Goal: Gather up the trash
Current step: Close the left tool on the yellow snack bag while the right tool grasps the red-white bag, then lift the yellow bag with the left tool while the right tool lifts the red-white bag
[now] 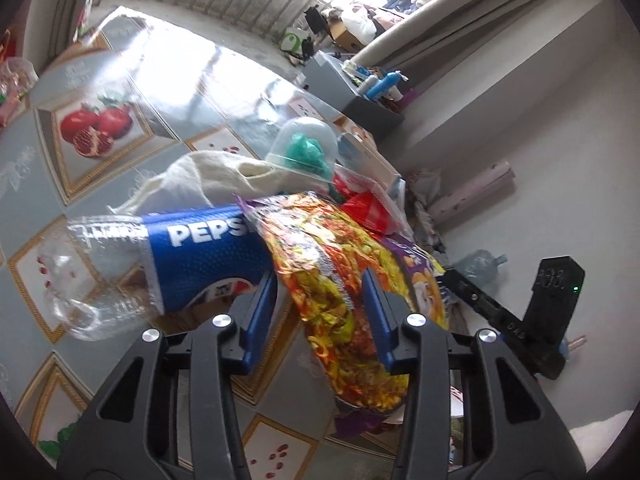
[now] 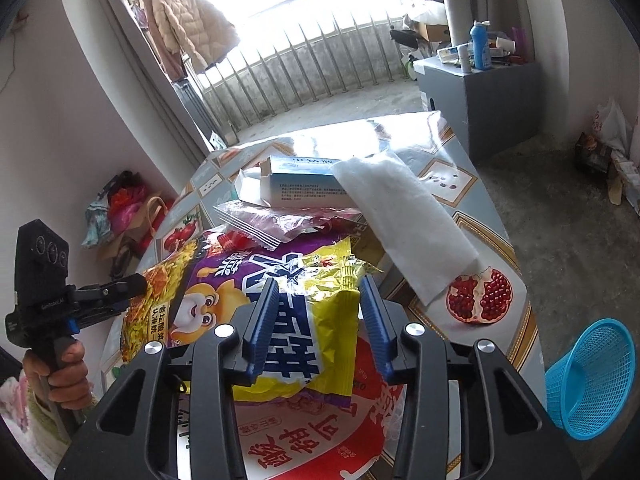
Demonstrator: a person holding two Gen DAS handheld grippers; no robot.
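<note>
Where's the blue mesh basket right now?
The blue mesh basket shows only in the right wrist view, at the lower right, off the table's right edge, near the printed pomegranate.

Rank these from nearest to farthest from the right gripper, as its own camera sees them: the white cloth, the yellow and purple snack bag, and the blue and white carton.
1. yellow and purple snack bag, between the right gripper fingers.
2. white cloth, ahead to the right.
3. blue and white carton, farther back, its right end under the cloth.

Snack bag (image 1: 340,280) between left gripper (image 1: 320,312) fingers (image 1: 376,320)
</note>
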